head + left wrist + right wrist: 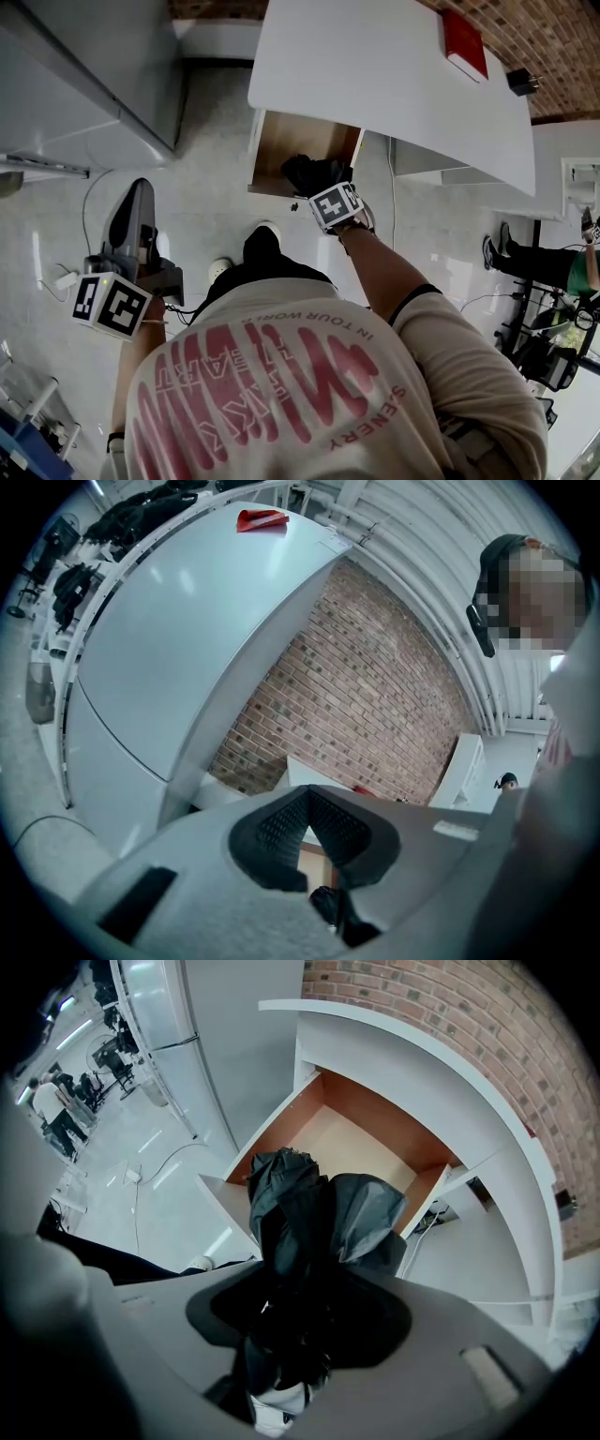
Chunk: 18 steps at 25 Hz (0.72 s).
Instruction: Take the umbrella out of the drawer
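- Pink lettering on the person's white shirt (309, 394) lies nearest the head camera and is upside down to it. One small line seems to read "IN TOUR WOR…", and the big letters cannot be made out.
- Square black-and-white markers, with no words, cover the cube on each claw.
- Left claw (307, 799) is at the person's left side, its tips together with nothing between them.
- Right claw (309, 1312) points down, clamped on the folded black umbrella (314, 1208), which hangs over the front of the open drawer (370, 1143).
- Only the right gripper view shows the drawer's bare brown bottom; in the head view the white bench (375, 66) covers its far part.
- The red flat thing (464, 42) on the bench shows in the head and left gripper views only, and no print on it is legible.
- Farthest back is the brick wall (375, 696).
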{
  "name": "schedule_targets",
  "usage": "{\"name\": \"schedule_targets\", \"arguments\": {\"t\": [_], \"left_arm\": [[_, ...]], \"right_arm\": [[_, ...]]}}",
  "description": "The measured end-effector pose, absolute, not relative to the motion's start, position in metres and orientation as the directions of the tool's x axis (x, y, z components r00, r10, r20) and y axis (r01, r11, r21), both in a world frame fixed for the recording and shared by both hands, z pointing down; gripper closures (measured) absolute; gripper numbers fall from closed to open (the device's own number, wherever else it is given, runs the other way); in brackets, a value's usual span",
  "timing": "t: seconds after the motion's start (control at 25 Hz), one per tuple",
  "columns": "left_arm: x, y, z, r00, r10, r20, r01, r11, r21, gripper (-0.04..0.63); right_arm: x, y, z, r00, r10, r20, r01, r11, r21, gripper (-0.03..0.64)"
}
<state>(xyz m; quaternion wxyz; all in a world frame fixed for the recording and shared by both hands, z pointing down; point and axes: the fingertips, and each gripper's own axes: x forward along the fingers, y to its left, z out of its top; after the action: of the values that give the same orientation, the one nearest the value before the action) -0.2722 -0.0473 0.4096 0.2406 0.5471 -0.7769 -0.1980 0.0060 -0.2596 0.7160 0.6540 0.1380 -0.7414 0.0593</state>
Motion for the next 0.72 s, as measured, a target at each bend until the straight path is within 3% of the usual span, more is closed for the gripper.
{"name": "schedule_targets", "arguments": {"t": [0.72], "left_arm": [[-0.271, -0.044, 0.392, -0.181, -0.978, 0.107, -0.793, 0.209, 0.572, 0.592]], "right_arm": [[-0.010, -0.219, 0.673, -0.253, -0.154, 0.955, -0.445, 0.895, 0.026, 0.405]]}}
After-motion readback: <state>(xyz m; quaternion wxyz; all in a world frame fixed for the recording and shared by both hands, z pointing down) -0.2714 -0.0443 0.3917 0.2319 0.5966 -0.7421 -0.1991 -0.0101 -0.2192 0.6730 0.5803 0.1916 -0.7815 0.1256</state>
